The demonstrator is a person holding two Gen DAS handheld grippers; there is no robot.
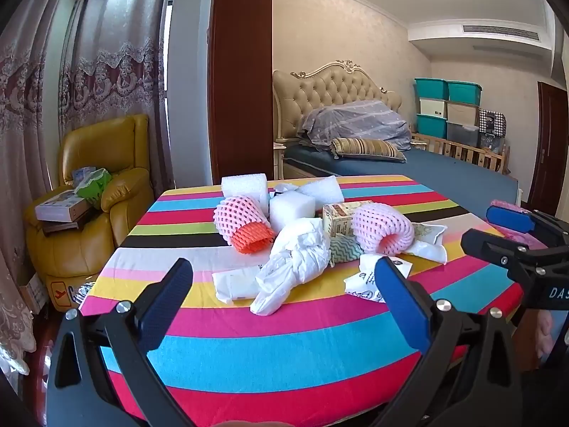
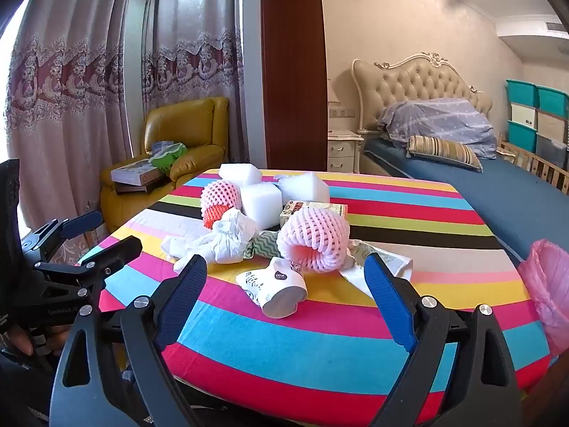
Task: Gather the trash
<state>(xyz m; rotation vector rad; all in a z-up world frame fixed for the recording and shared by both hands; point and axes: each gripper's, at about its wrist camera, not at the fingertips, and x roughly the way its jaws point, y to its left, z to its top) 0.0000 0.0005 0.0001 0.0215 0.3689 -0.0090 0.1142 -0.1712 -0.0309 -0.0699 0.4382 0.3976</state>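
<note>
Pink bag point(image 2: 547, 284) cut off at the right edge.

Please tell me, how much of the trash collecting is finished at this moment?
Nothing looks collected yet. Both claws, the left claw and the right claw, are open and hold nothing. The crumpled white bag, paper cup, two pink foam nets and white foam blocks all lie on the striped table. The pink trash bag waits at the right.

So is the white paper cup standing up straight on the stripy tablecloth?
No, the white paper cup lies tipped on its side on the striped tablecloth, its open mouth facing the right gripper.
</note>
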